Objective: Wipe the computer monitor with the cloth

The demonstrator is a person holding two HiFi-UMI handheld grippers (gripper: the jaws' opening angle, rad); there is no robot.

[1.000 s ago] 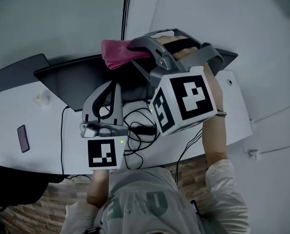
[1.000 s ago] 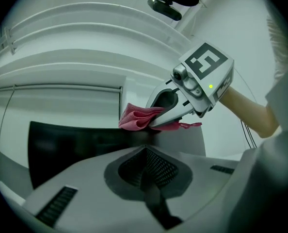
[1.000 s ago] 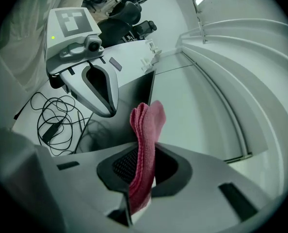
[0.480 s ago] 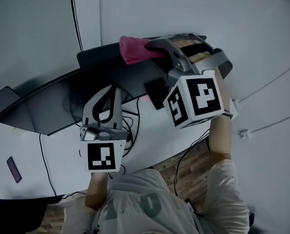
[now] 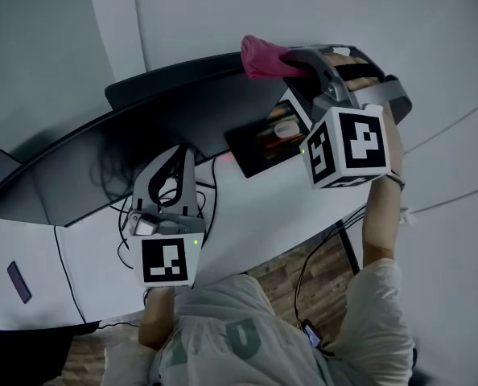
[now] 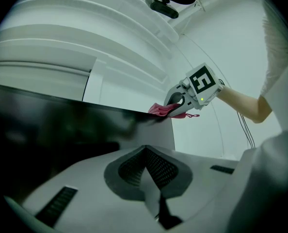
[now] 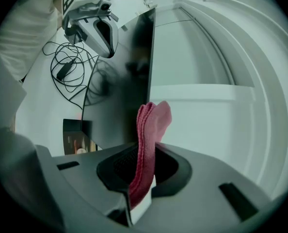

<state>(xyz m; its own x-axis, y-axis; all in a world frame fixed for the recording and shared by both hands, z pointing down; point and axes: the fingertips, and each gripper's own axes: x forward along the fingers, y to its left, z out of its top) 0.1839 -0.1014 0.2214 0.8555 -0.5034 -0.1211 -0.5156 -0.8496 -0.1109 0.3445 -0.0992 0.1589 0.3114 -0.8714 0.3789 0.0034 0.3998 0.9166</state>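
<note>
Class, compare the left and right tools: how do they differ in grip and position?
The right tool is shut on a pink cloth; the left tool is shut on nothing. The right tool sits at the top edge of the monitor; the left tool is low, before its screen. Both carry marker cubes.

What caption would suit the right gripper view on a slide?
Right gripper clamps a pink cloth at the top edge of the dark monitor.

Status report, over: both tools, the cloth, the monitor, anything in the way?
Left tool shut, empty. Right tool shut on cloth at monitor's top edge. Cables on desk, not in the way.
</note>
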